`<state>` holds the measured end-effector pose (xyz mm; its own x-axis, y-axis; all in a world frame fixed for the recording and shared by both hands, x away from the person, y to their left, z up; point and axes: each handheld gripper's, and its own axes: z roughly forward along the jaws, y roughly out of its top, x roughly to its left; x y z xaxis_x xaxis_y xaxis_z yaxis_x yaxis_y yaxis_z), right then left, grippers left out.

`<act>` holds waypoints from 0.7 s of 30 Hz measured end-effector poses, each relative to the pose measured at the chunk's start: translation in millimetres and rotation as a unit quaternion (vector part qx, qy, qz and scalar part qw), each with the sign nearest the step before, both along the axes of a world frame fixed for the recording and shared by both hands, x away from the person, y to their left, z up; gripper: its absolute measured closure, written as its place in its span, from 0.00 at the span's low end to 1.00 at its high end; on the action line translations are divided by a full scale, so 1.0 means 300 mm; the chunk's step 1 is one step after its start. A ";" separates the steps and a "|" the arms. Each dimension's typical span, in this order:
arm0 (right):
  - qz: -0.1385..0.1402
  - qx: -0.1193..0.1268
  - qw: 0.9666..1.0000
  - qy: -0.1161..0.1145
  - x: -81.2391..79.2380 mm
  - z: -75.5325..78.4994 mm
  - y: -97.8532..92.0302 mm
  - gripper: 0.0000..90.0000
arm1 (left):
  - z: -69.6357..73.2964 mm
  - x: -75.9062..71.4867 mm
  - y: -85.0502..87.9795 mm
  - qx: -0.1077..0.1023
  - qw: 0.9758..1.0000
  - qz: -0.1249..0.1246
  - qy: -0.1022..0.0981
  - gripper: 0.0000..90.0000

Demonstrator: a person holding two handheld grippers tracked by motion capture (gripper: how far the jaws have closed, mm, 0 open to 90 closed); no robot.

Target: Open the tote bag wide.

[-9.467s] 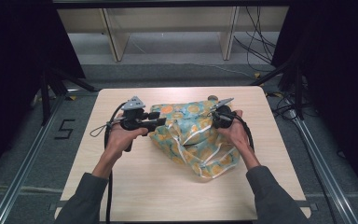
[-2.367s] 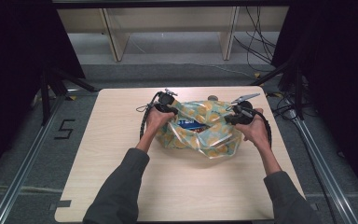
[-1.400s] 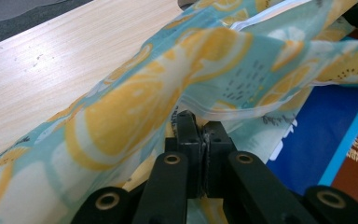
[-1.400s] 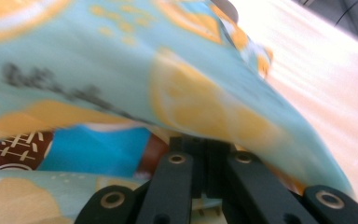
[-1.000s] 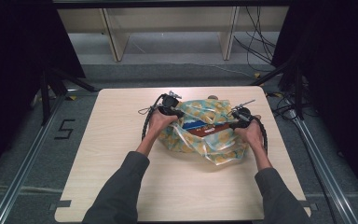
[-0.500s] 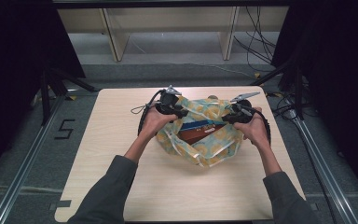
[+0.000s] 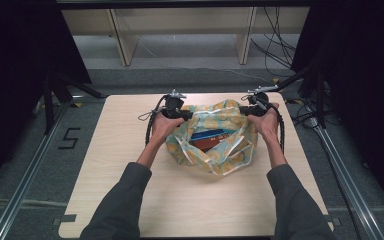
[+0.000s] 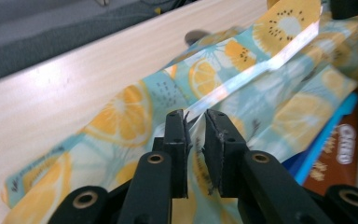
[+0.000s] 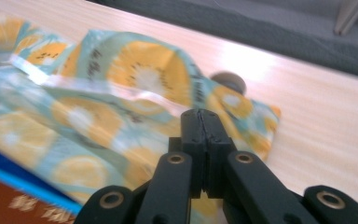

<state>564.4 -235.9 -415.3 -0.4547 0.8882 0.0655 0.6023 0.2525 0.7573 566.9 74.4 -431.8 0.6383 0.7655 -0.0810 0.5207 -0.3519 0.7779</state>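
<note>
Fruit-print bag [image 7: 215,137] lies mid-table [image 7: 130,200], mouth spread left-right between both grippers. Inside: a blue and brown packet [image 7: 209,140]; left gripper view shows white lettering on its brown face [image 8: 345,154], blurred, unreadable. Floor marking "5" [image 7: 69,138] left of table in high view. Left gripper [image 8: 196,135]: jaws nearly closed, pinching the bag's rim. Right gripper [image 9: 200,126]: jaws pressed together on the opposite rim; high view hides this contact behind the hand [image 7: 266,120].

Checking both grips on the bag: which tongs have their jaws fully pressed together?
The right tongs: their jaws meet flush on the fruit-print bag. The left tongs show a gap with the bag's rim between.
</note>
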 end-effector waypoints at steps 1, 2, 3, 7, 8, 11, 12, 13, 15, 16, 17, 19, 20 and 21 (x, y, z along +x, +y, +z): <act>-0.005 -0.008 1.000 0.019 0.012 -0.018 -0.016 1.00 | -0.014 0.006 0.004 0.001 1.000 0.008 0.004 0.87; -0.007 -0.016 1.000 0.025 0.018 -0.034 -0.024 1.00 | -0.036 0.016 0.012 0.007 1.000 0.010 0.014 0.88; -0.006 -0.031 0.999 0.024 0.033 -0.065 -0.037 1.00 | -0.049 0.021 0.016 0.008 1.000 0.011 0.021 0.88; -0.014 -0.047 0.997 0.055 0.032 -0.141 -0.061 1.00 | -0.102 0.027 0.049 0.013 0.999 0.021 0.038 0.88; -0.018 -0.053 0.997 0.061 0.029 -0.156 -0.071 1.00 | -0.110 0.027 0.060 0.016 0.999 0.022 0.037 0.88; -0.026 -0.055 0.996 0.072 0.020 -0.196 -0.107 1.00 | -0.119 0.020 0.106 0.005 0.999 0.032 0.038 0.89; -0.028 -0.068 0.994 0.080 0.012 -0.201 -0.116 1.00 | -0.118 0.015 0.122 0.004 0.999 0.031 0.037 0.88; -0.028 -0.073 0.993 0.084 0.006 -0.211 -0.130 1.00 | -0.114 0.010 0.132 0.003 0.999 0.032 0.035 0.88; -0.031 -0.063 0.994 0.084 0.000 -0.220 -0.146 1.00 | -0.103 -0.002 0.144 -0.007 0.999 0.034 0.034 0.85; -0.026 -0.064 0.994 0.082 -0.003 -0.218 -0.151 1.00 | -0.090 -0.012 0.150 -0.015 0.999 0.033 0.030 0.85; -0.027 -0.063 0.995 0.076 -0.007 -0.206 -0.155 1.00 | -0.077 -0.020 0.151 -0.016 0.999 0.031 0.028 0.84; -0.020 -0.058 0.996 0.059 -0.014 -0.170 -0.165 1.00 | -0.046 -0.034 0.146 -0.017 0.999 0.027 0.017 0.80; -0.020 -0.049 0.997 0.052 -0.019 -0.148 -0.165 1.00 | -0.030 -0.042 0.143 -0.023 0.999 0.024 0.015 0.77; -0.024 -0.056 0.997 0.041 -0.028 -0.124 -0.166 1.00 | -0.016 -0.051 0.142 -0.027 0.999 0.018 0.014 0.75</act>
<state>555.9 -285.8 -452.5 -0.4079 0.9130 0.0006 0.6748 0.3010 0.6739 551.6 117.1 -436.4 0.6075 0.7819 -0.1402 0.5533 -0.2899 0.7809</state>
